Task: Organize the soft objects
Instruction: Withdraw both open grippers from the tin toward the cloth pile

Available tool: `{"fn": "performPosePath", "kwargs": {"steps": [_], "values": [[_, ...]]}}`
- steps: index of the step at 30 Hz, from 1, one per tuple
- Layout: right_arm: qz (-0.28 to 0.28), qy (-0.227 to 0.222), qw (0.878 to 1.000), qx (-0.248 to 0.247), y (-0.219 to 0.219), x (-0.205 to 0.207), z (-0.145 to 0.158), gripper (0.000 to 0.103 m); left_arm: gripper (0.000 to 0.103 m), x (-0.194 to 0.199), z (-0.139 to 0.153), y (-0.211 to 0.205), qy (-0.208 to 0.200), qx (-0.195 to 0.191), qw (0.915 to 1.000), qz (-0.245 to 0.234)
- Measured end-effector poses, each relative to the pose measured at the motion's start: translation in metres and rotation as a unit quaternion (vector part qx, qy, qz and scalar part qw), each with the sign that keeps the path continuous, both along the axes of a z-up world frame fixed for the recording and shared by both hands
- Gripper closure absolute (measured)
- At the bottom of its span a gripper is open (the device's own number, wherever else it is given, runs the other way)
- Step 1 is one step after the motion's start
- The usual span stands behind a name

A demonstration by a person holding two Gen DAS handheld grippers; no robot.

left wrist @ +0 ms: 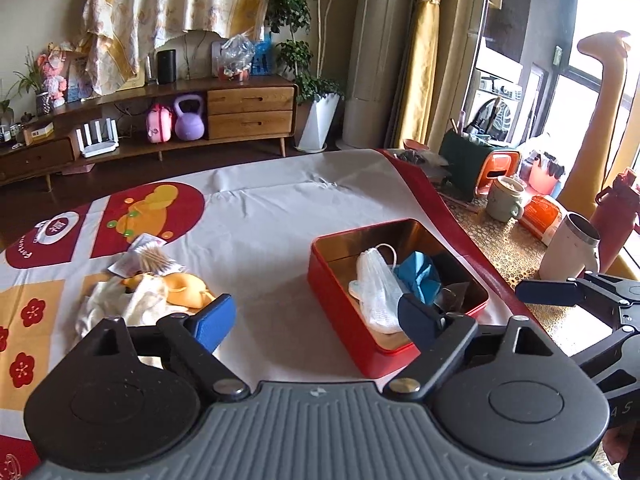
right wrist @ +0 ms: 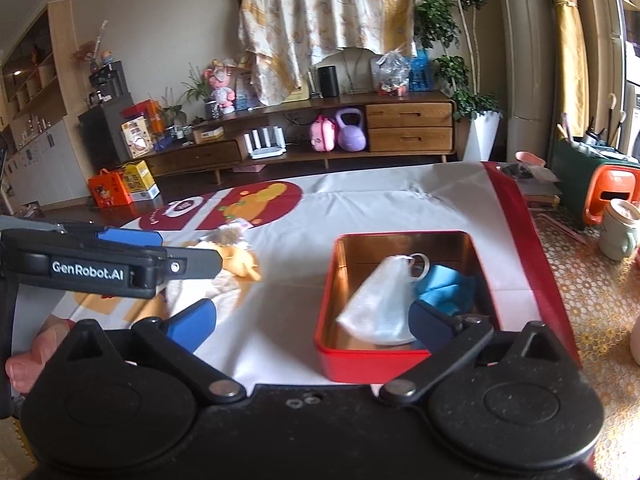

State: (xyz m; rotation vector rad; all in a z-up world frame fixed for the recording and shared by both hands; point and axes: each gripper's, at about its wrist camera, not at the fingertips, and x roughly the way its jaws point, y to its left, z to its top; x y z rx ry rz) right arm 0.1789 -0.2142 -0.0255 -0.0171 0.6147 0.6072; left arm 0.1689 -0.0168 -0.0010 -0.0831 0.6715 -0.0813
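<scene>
A red tin box (left wrist: pixel 344 308) (right wrist: pixel 328 344) sits on the table and holds a white face mask (left wrist: pixel 374 292) (right wrist: pixel 380 304) and a blue cloth (left wrist: pixel 418 274) (right wrist: pixel 440 284). A pile of soft things lies to its left: a white cloth (left wrist: pixel 132 300) (right wrist: pixel 224 284), an orange soft toy (left wrist: pixel 188 290) (right wrist: pixel 240 260) and a small packet (left wrist: pixel 148 260). My left gripper (left wrist: pixel 316 320) is open and empty, between pile and box. My right gripper (right wrist: pixel 312 320) is open and empty, at the box's near edge. It shows at the right of the left wrist view (left wrist: pixel 576 292).
The table carries a white and red cloth (left wrist: pixel 260 220) (right wrist: pixel 380 208). On its right stand a green mug (left wrist: pixel 504 200) (right wrist: pixel 620 232), a white tumbler (left wrist: pixel 568 248), an orange container (left wrist: pixel 496 168) and a red bottle (left wrist: pixel 616 216). A wooden sideboard (left wrist: pixel 248 112) (right wrist: pixel 408 128) stands behind.
</scene>
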Motion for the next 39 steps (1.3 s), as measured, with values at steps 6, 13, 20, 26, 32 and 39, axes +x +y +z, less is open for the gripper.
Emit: {"fn": "performPosePath", "kwargs": {"steps": [6, 13, 20, 26, 32, 39], "values": [[0.02, -0.001, 1.0, 0.005, 0.021, -0.01, 0.002, 0.0, 0.003, -0.021, 0.006, 0.032, -0.007, -0.014, 0.9998, 0.014], [0.047, 0.002, 0.999, 0.012, 0.047, -0.016, 0.001, 0.0, 0.003, -0.038, 0.008, 0.072, -0.009, -0.017, 0.9995, 0.027], [0.063, 0.001, 0.998, 0.005, 0.079, -0.019, -0.009, 0.0, 0.003, -0.041, 0.0, 0.114, -0.008, -0.025, 0.9987, 0.043], [0.085, 0.002, 0.996, -0.013, 0.109, -0.018, -0.023, 0.0, 0.003, -0.037, -0.02, 0.145, 0.001, -0.02, 0.9974, 0.069], [0.116, 0.019, 0.993, -0.032, 0.139, -0.009, -0.041, 0.001, 0.003, -0.026, -0.045, 0.172, 0.021, -0.018, 0.994, 0.106], [0.144, 0.028, 0.988, -0.049, 0.169, 0.009, -0.057, 0.006, 0.003, -0.016, -0.074, 0.199, 0.041, -0.01, 0.9892, 0.141]]}}
